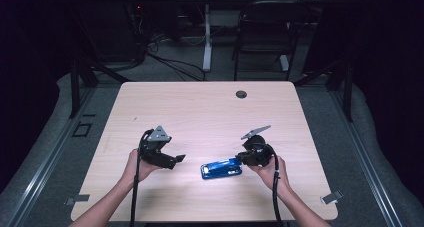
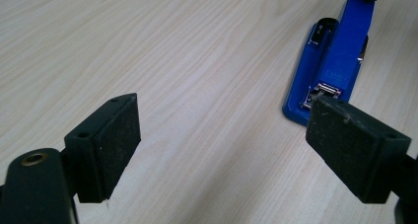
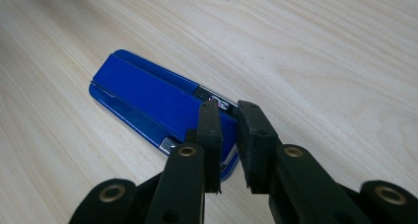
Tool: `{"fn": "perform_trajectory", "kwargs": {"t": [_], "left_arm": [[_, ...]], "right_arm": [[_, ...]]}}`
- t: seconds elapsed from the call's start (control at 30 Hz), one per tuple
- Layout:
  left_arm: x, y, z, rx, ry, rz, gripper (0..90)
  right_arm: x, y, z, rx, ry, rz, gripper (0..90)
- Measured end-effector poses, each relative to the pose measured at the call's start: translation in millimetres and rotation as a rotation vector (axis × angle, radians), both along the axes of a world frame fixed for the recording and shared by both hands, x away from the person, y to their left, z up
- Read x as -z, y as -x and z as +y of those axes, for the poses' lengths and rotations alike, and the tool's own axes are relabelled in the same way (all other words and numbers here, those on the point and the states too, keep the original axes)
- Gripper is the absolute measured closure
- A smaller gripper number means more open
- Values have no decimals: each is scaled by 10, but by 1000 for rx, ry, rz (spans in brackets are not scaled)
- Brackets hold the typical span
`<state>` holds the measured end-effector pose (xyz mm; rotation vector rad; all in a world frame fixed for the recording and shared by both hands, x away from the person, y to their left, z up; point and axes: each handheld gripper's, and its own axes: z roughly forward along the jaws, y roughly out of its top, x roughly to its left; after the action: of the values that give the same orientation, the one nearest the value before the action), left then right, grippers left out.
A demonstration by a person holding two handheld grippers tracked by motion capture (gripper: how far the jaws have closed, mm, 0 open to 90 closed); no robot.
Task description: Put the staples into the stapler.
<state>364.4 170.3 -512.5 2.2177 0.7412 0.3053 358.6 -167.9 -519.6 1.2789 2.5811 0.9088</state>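
A blue stapler (image 1: pixel 221 168) lies flat on the pale wooden table (image 1: pixel 200 107), near the front and between the two hands. My left gripper (image 1: pixel 176 160) hovers to its left, pointing at it, jaws spread wide and bare. In the left gripper view the stapler (image 2: pixel 335 61) lies ahead on the right, beyond the gripper (image 2: pixel 222 120). My right gripper (image 1: pixel 245 159) sits at the stapler's right end. In the right gripper view its jaws (image 3: pixel 229 108) stand almost together over the near end of the stapler (image 3: pixel 148 100). Whether they pinch a part of it is unclear.
A round cable hole (image 1: pixel 241 94) sits near the table's far edge. Beyond the table stand a black chair (image 1: pixel 262 32) and a white desk leg (image 1: pixel 207 37), with cables on the floor. Bare wood stretches over the table's far half.
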Motion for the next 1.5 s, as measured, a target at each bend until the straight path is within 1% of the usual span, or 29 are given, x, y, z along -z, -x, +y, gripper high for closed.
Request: {"fn": "perform_trajectory", "kwargs": {"t": [0.07, 0.13, 0.23, 0.27, 0.3, 0.37, 0.4, 0.43, 0.47, 0.53, 0.57, 0.73, 0.83, 0.9, 0.93, 1.0, 1.03, 1.07, 1.1, 1.17, 1.2, 1.23, 1.3, 1.37, 1.4, 1.43, 1.5], "left_arm": [[1, -3, -4, 1, -4, -2, 134], [3, -6, -6, 3, -7, -2, 134], [5, -13, -4, 6, -13, 0, 134], [7, -15, -2, 2, -15, -2, 132], [12, -19, 1, -3, -12, -6, 131], [6, -27, 16, -7, -15, -3, 127], [4, -30, 23, -18, -14, -4, 125], [3, -35, 34, -29, -13, -12, 120], [0, -36, 41, -39, -12, -7, 118], [-6, -46, 72, -65, -12, -6, 114], [-11, -51, 86, -69, -15, -3, 113], [-13, -76, 133, -116, -9, -4, 109], [-11, -86, 149, -131, -17, 0, 107], [-8, -97, 165, -142, -30, 3, 103], [-3, -103, 169, -148, -30, 1, 102], [10, -120, 188, -166, -36, 3, 94], [10, -128, 200, -167, -43, 10, 91], [25, -140, 213, -183, -44, 9, 87], [29, -151, 232, -190, -47, 17, 80], [47, -168, 252, -217, -56, 7, 73], [55, -184, 274, -219, -51, 18, 69], [63, -195, 287, -226, -52, 18, 66], [76, -211, 306, -238, -52, 21, 62], [85, -224, 321, -242, -55, 23, 54], [85, -229, 329, -240, -56, 32, 54], [92, -233, 333, -244, -58, 31, 51], [98, -239, 340, -245, -58, 31, 47]], "right_arm": [[-7, -6, 2, -2, 7, 8, 784], [-7, -7, 7, -1, 5, 3, 761], [-47, -2, 1, -9, -16, -10, 705], [-76, 4, 1, -9, -22, -24, 681], [-102, 7, 2, -15, -5, -33, 655], [-141, 13, -16, -6, -23, -58, 561], [-161, 13, -27, 1, -14, -65, 520], [-192, 13, -52, 5, -21, -80, 483], [-239, 16, -94, 14, -31, -98, 438], [-322, 23, -171, 27, -44, -122, 377], [-362, 32, -214, 39, -56, -132, 362], [-491, 79, -464, 97, -61, -193, 249], [-534, 109, -622, 134, -70, -212, 202], [-553, 127, -715, 154, -59, -205, 173], [-548, 138, -778, 172, -64, -208, 161], [-533, 154, -883, 201, -57, -210, 151], [-519, 160, -937, 214, -57, -210, 145], [-508, 161, -979, 222, -56, -206, 140], [-484, 165, -1046, 243, -56, -197, 131], [-438, 163, -1151, 276, -46, -188, 109], [-423, 162, -1187, 287, -39, -176, 100], [-390, 157, -1233, 304, -40, -166, 96], [-347, 151, -1282, 324, -29, -162, 87], [-306, 128, -1306, 332, -21, -147, 80], [-296, 121, -1306, 335, -19, -140, 80], [-276, 110, -1304, 335, -9, -138, 77], [-236, 88, -1301, 329, 10, -116, 71]]}}
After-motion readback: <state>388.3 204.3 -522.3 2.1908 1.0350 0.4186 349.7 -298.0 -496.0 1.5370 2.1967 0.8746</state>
